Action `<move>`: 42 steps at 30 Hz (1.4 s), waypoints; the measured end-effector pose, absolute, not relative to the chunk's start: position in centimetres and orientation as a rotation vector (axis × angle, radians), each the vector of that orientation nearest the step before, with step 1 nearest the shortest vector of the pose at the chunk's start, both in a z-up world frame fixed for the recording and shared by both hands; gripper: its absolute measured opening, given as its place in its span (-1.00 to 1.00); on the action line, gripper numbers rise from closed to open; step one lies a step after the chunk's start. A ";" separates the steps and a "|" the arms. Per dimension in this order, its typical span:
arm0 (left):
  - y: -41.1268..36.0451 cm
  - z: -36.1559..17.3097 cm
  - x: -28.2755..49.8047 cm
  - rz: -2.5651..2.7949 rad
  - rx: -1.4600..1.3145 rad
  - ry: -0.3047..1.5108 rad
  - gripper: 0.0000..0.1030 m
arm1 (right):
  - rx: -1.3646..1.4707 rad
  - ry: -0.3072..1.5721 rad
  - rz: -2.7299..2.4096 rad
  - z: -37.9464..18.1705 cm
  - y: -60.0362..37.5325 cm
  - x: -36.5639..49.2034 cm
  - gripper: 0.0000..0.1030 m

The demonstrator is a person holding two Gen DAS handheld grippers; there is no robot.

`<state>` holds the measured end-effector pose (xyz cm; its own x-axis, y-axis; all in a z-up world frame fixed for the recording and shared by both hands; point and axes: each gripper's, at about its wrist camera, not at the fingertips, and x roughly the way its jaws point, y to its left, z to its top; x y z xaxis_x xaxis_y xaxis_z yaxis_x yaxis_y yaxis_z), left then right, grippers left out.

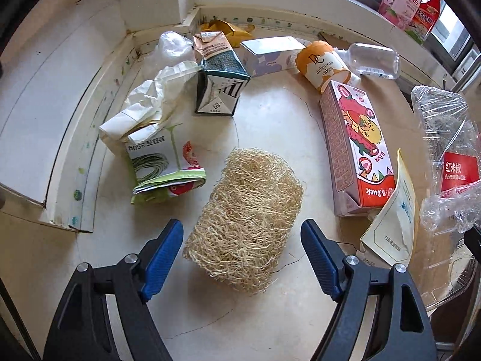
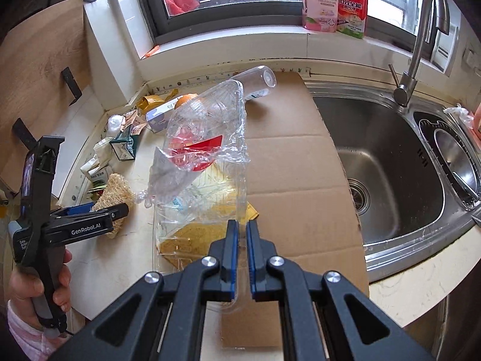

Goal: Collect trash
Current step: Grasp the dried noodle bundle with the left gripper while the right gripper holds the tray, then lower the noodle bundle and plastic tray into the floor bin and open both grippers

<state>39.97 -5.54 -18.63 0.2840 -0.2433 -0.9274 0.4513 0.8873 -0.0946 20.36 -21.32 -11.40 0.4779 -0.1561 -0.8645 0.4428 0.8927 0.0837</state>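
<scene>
Left gripper (image 1: 242,252), jaws spread wide, straddles the near end of a loofah sponge (image 1: 245,219) lying on the countertop (image 1: 270,114); neither blue pad touches it. Beyond the sponge, toward the back wall: a green noodle packet (image 1: 162,165), a crumpled white bag (image 1: 144,102), a dark carton (image 1: 218,90), a white box (image 1: 270,54), a cake cup (image 1: 324,64) and a clear bottle (image 1: 375,60); a strawberry carton (image 1: 357,150) lies to the right. Right gripper (image 2: 243,228), jaws clenched on the rim of a clear plastic tray (image 2: 207,138) wrapped in film, holds it above flattened cardboard (image 2: 300,180) at the left edge of the steel sink (image 2: 390,165).
</scene>
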 end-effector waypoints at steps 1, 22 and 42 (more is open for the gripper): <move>-5.7 -18.8 40.0 -0.474 0.201 1.203 0.29 | 0.319 1.010 -0.376 -11.4 -21.3 20.2 -0.89; -3.0 -8.9 30.8 -0.493 0.064 1.074 -0.36 | 0.313 0.901 -0.299 -5.5 -19.8 15.2 -0.89; 3.6 -8.8 4.1 -0.368 0.027 1.095 -0.35 | 0.208 1.030 0.002 -5.8 -14.4 -2.9 -0.89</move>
